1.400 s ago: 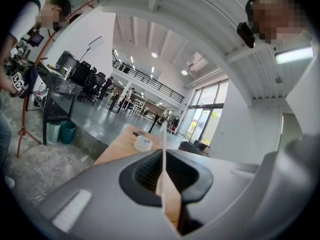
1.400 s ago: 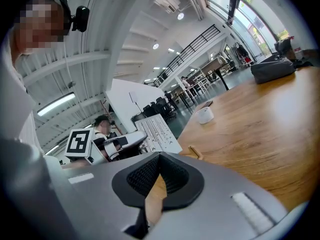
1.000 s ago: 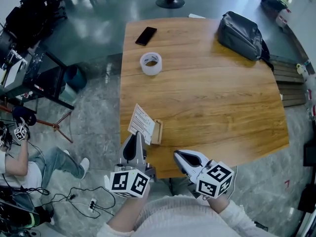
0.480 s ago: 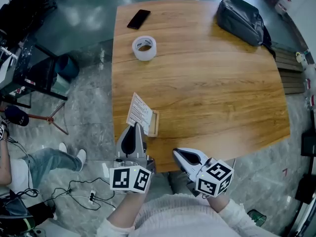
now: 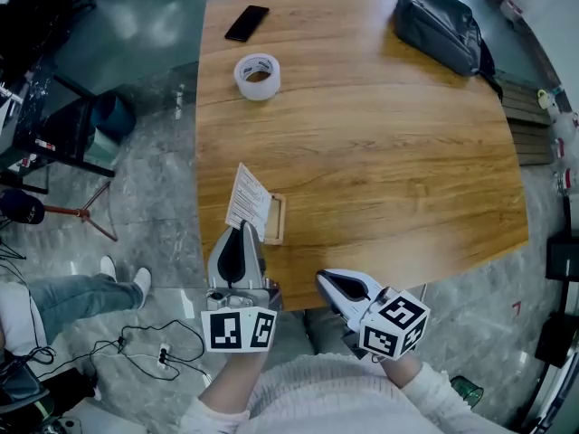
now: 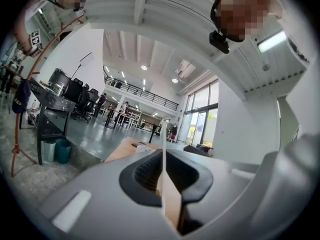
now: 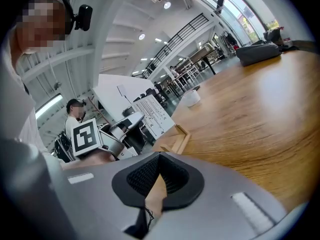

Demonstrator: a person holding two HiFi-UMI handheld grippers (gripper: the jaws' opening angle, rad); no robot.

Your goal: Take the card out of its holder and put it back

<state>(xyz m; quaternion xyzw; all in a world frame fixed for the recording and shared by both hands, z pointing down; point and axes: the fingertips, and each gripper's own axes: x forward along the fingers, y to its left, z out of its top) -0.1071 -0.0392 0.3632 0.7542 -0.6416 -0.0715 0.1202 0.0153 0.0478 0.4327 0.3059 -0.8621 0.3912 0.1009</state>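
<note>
A white printed card (image 5: 246,199) stands tilted at the left of a small wooden holder (image 5: 274,220) near the table's front left edge. My left gripper (image 5: 241,235) is shut on the card's lower part; the card's thin edge (image 6: 162,149) runs up between its jaws. I cannot tell whether the card sits in the holder's slot. My right gripper (image 5: 327,284) is shut and holds nothing, just off the table's front edge. From the right gripper view (image 7: 159,176) the card (image 7: 155,114) leans above the holder (image 7: 176,139).
The wooden table (image 5: 389,170) carries a tape roll (image 5: 258,75), a black phone (image 5: 247,23) and a dark bag (image 5: 437,27) at its far side. A person sits on the floor at the left (image 5: 54,297), near cables (image 5: 163,355) and a blue bin (image 5: 113,116).
The table has slid upward in the head view as the head moved. The left gripper keeps its hold on the card. The right gripper stays shut by the table's edge.
</note>
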